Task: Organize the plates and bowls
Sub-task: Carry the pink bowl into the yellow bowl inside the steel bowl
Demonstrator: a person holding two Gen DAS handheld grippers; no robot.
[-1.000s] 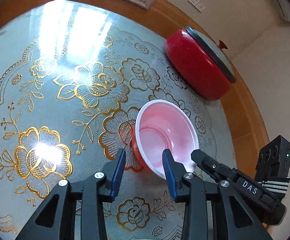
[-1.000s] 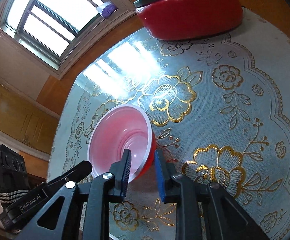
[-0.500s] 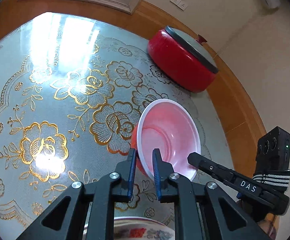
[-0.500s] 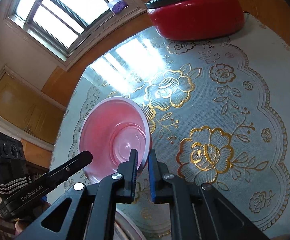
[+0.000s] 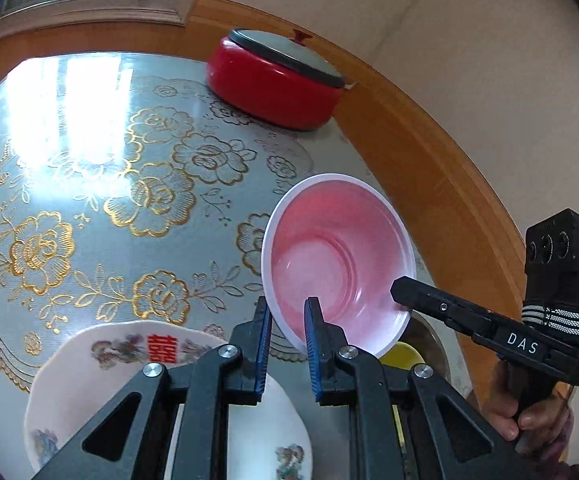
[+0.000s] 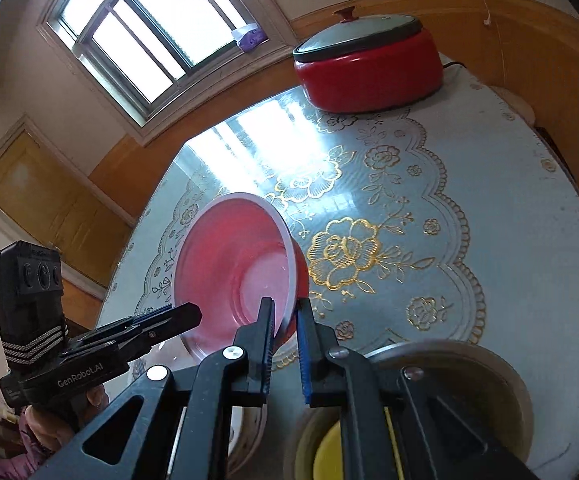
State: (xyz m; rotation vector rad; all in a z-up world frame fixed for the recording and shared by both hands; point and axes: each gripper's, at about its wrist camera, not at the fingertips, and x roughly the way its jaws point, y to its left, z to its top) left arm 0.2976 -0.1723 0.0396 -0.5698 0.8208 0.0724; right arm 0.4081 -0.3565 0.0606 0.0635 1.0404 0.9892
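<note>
Lifted off the table (image 5: 89, 200), red bowl (image 5: 337, 256) holds nothing visible.

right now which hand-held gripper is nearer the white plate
Left. The left hand-held gripper is right above the white plate; the right hand-held gripper sits off to its side, over the metal dish.

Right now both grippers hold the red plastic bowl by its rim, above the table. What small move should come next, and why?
Probably carry the red plastic bowl toward the steel bowl with the yellow bowl inside, then lower it. The left gripper and right gripper pinch opposite rims, and that stack sits just below.
</note>
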